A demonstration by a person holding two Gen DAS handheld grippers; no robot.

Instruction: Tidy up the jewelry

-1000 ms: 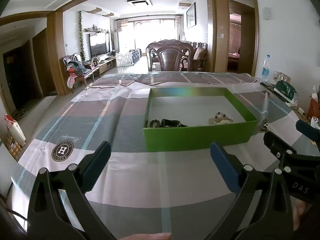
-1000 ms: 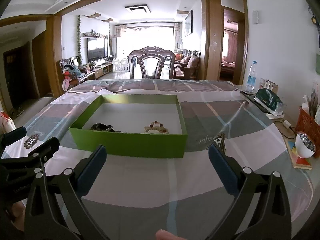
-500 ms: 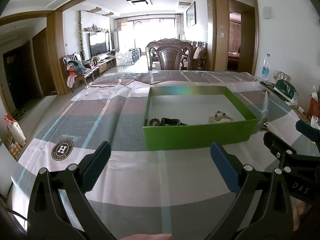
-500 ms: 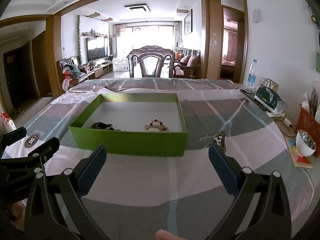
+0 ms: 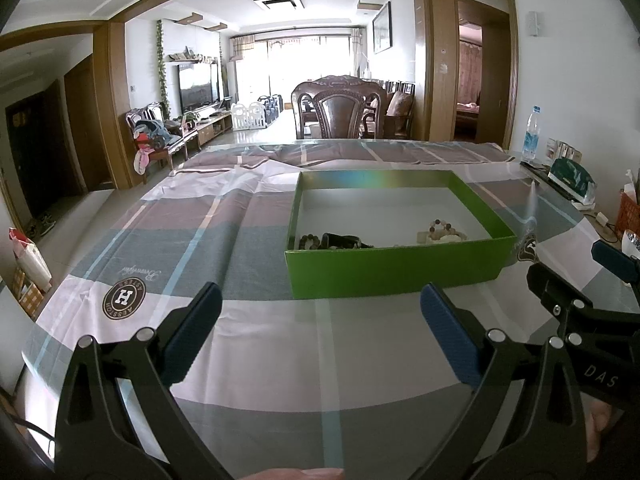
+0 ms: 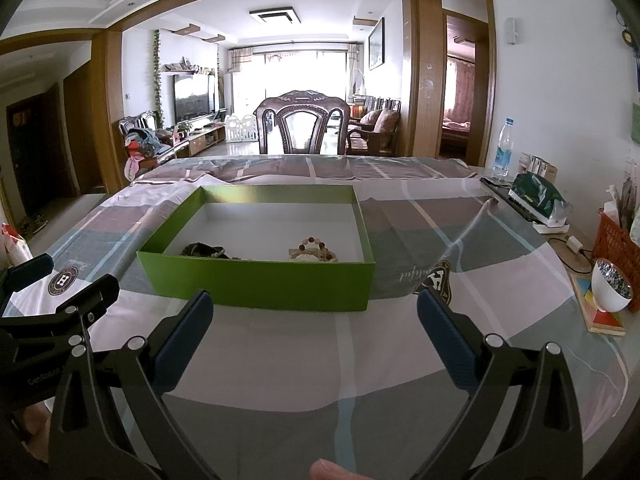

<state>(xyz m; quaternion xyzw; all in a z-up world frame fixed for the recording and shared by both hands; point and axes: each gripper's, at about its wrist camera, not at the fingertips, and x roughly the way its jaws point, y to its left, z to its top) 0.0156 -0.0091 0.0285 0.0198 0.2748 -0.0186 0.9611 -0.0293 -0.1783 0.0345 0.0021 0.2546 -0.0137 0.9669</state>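
Both wrist fisheyes look low and forward across the plaid-clothed table point(image 5: 248, 344), sharing the shallow green cardboard box point(image 5: 394, 268) point(image 6: 256, 284), the left view from farther left.

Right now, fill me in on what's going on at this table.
A person holds a two-finger gripper in each hand over a checked tablecloth. The left gripper and right gripper are both open and hold nothing. Ahead sits a green box with a dark bracelet and a light beaded bracelet inside. Neither gripper touches the jewelry.
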